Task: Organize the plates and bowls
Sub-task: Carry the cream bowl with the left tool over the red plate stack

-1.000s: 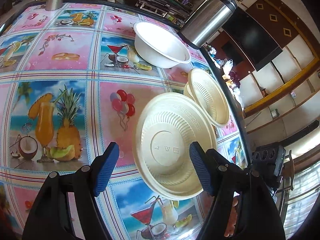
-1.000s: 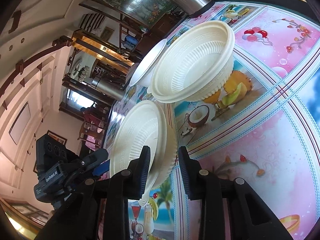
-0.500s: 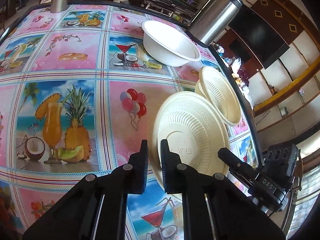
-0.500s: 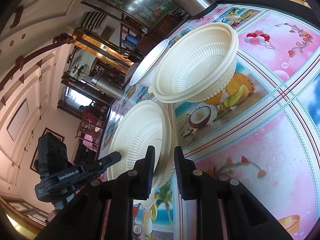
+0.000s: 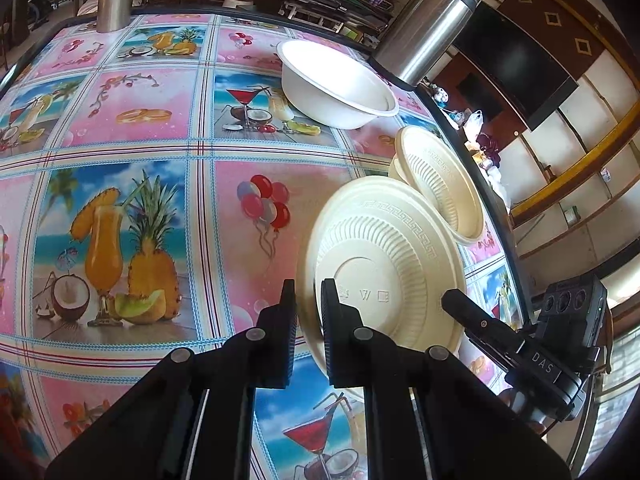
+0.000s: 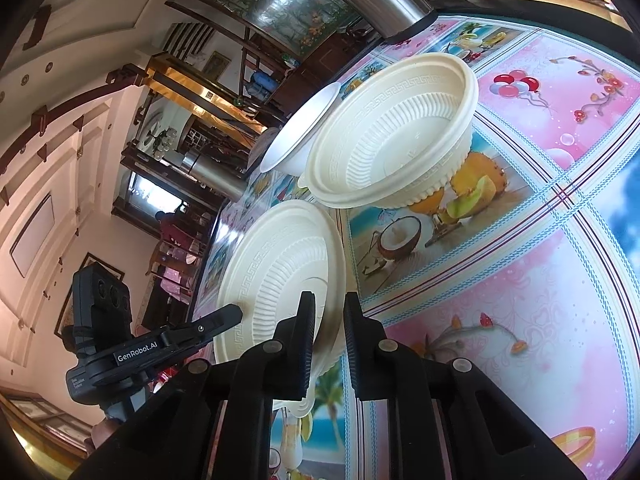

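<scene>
From my left wrist camera, my left claw [image 5: 309, 300] is pinched tight on the rim of a cream ribbed bowl [image 5: 384, 276], held tilted with its underside facing me above the picture-patterned tablecloth [image 5: 160, 184]. Just behind it sits a second cream bowl [image 5: 440, 184], and further back a white bowl [image 5: 336, 84] near a steel flask [image 5: 428, 28]. My right claw [image 5: 452, 300] shows at the bowl's far edge.

From my right wrist camera, my right claw [image 6: 326, 312] is closing on the same bowl [image 6: 280, 272] (its rim sits between the fingers, pressed). The second cream bowl [image 6: 392, 140] rests beyond, touching the white one [image 6: 296, 128].
</scene>
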Available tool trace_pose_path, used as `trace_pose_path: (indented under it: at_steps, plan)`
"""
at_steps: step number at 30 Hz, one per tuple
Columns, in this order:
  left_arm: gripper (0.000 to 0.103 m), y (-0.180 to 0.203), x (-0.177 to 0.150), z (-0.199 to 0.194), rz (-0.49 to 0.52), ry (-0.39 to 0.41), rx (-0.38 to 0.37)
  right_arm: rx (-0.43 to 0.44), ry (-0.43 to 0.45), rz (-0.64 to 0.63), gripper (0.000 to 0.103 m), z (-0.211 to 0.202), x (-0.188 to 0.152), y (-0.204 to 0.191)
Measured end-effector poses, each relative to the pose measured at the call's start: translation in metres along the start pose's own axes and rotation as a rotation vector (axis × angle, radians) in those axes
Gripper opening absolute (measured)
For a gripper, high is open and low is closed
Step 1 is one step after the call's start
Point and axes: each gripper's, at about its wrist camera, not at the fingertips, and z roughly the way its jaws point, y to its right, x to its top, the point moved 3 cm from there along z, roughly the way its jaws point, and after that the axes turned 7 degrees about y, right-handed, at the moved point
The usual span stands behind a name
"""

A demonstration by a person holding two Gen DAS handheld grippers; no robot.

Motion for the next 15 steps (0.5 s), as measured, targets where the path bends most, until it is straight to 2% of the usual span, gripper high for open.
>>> trace_pose_path:
  at_steps: [9,15]
  plan:
    - [0.010,-0.003,-0.023,-0.016,-0.001,0.044,0.064,0.020,-0.014,0.021,0.013,-0.005,-0.003,-0.002]
    - [0.011,-0.010,-0.038,-0.033,0.015,0.072,0.133,0.024,-0.045,0.021,0.012,-0.003,-0.014,-0.011]
